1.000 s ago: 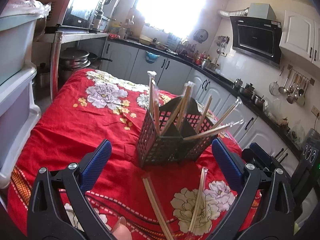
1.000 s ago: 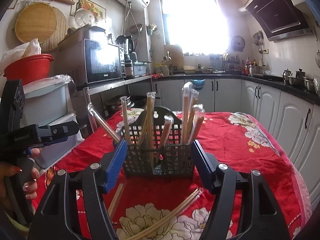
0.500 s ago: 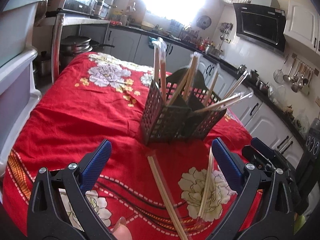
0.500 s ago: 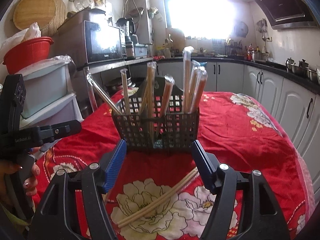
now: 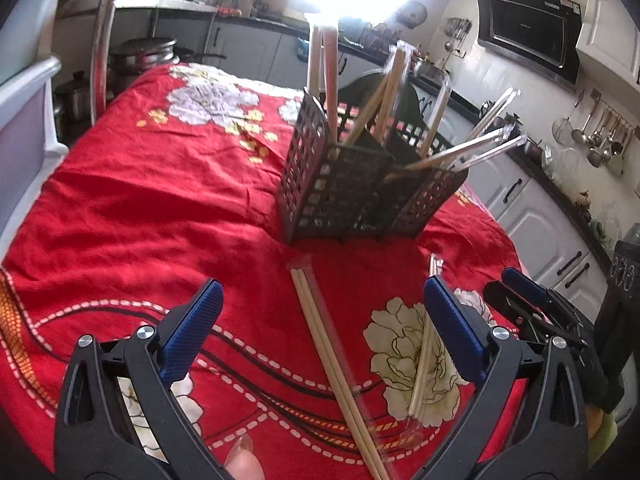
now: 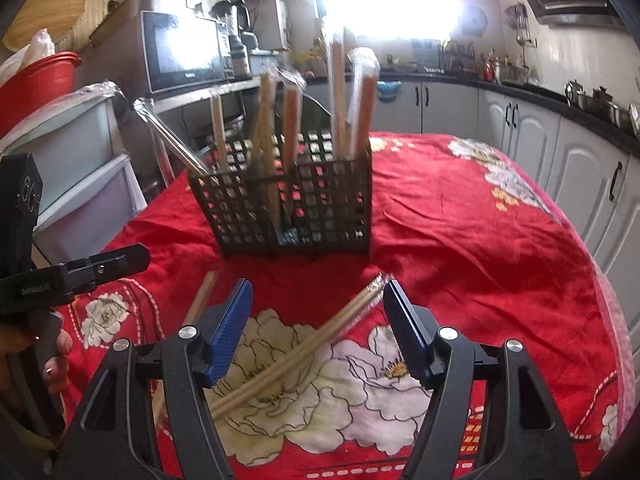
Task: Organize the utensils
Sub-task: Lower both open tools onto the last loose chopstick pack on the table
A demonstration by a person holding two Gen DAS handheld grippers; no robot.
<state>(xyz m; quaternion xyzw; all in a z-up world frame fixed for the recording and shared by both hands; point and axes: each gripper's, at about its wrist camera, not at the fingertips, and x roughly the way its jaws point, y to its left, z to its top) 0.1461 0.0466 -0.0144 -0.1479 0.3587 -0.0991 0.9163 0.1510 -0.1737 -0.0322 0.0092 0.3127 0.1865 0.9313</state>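
Now lower than before, both tongs (image 5: 320,322) (image 6: 318,320) gaping, empty, over wrapped chopsticks (image 6: 296,354), basket (image 6: 288,204) nearer.

Both wrist views look low and close across the red tablecloth (image 5: 132,200) toward the black utensil basket (image 5: 340,196) at upper centre, each seeing the basket (image 6: 296,204) from a different side.

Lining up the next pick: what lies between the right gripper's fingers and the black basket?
In the right wrist view, only the wrapped chopstick pair on the red tablecloth, its tip between the right gripper and the basket.
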